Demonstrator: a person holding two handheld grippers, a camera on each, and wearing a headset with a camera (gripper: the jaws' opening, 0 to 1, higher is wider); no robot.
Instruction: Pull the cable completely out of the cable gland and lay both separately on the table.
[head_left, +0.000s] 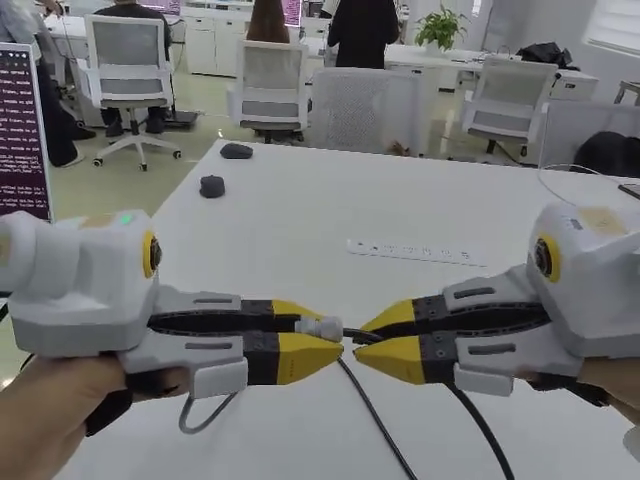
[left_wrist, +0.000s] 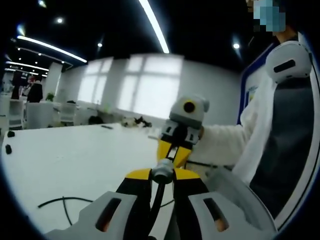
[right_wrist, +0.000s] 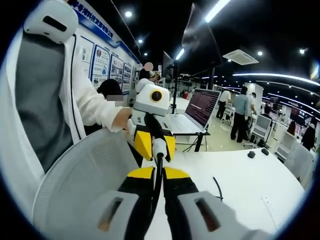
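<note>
Two grippers clamped: left gripper (head_left: 332, 334) on gland (head_left: 320, 327), right gripper (head_left: 358, 345) on cable (head_left: 378, 415); we advise pulling straight apart.

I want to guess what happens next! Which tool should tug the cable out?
Probably the right tool: it is shut on the cable just beside the gland, which the left tool clamps, so it can pull straight back.

An office with swivel chairs (head_left: 130, 60), desks (head_left: 300, 230), laptop (right_wrist: 202, 107).

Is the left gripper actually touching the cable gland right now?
Touching. The left gripper view shows the cable gland pinched between the yellow jaw tips of the left gripper, with no gap on either side.
</note>
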